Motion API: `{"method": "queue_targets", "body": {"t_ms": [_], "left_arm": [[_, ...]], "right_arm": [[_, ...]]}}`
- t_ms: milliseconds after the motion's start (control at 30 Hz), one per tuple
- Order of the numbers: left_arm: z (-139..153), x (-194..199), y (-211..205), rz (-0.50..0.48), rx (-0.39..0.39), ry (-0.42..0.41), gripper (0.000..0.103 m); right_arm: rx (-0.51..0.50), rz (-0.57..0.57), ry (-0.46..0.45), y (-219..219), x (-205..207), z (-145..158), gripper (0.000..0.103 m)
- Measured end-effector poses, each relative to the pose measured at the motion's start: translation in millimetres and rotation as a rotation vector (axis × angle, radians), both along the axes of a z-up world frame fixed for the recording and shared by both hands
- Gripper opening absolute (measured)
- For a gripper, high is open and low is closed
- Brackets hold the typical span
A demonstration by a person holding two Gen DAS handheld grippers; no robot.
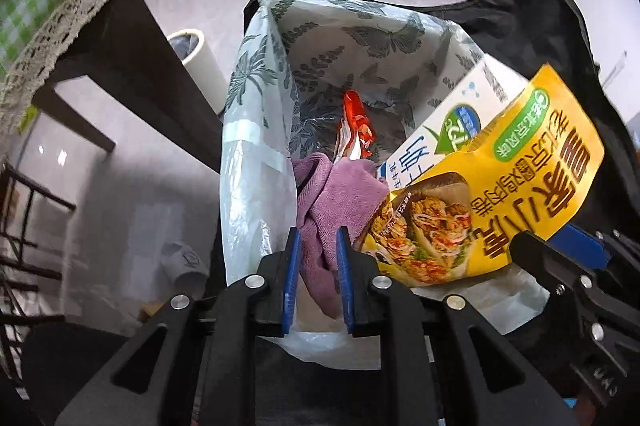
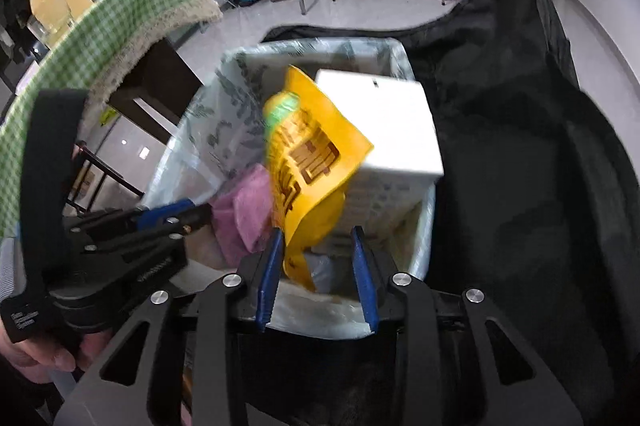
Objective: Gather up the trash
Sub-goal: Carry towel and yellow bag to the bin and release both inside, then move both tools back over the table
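The bin (image 1: 256, 129), lined with a leaf-print bag, already holds a red wrapper (image 1: 354, 129) and a white carton (image 2: 384, 129), so much of the trash is collected. The left gripper (image 1: 318, 282) clenches a purple cloth (image 1: 332, 201) just above the pile, not yet dropped. The right gripper (image 2: 316, 270) has its jaws apart and the yellow pouch (image 2: 312, 161) hangs loose between them, over the bin; I judge both items only need to settle inside.

- yellow snack pouch (image 1: 500, 193): glossy printed plastic
- purple cloth (image 1: 336, 201): soft, matt
- bin liner (image 1: 256, 161): thin, translucent plastic, at nine o'clock
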State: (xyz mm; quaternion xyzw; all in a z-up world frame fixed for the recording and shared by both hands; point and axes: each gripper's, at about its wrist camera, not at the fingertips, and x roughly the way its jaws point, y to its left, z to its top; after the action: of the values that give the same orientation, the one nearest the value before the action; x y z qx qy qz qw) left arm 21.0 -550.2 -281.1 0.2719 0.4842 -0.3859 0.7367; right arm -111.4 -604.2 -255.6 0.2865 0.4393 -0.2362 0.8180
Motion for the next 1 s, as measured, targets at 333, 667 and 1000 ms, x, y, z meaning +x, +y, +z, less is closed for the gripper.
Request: {"method": "queue_targets", "body": {"t_ms": [333, 667, 1000], "left_arm": [[19, 21, 6, 0.085, -0.113, 0.178, 0.034], [137, 41, 57, 0.127, -0.363, 0.072, 0.061], [266, 55, 183, 0.244, -0.613, -0.133, 0.077]], "right_arm": [[-0.069, -0.016, -0.011, 5, -1, 19, 0.043], [-0.245, -0.075, -0.123, 0, -3, 98, 0.065], [-0.418, 0.042, -0.266, 49, 37, 191, 0.073]]}}
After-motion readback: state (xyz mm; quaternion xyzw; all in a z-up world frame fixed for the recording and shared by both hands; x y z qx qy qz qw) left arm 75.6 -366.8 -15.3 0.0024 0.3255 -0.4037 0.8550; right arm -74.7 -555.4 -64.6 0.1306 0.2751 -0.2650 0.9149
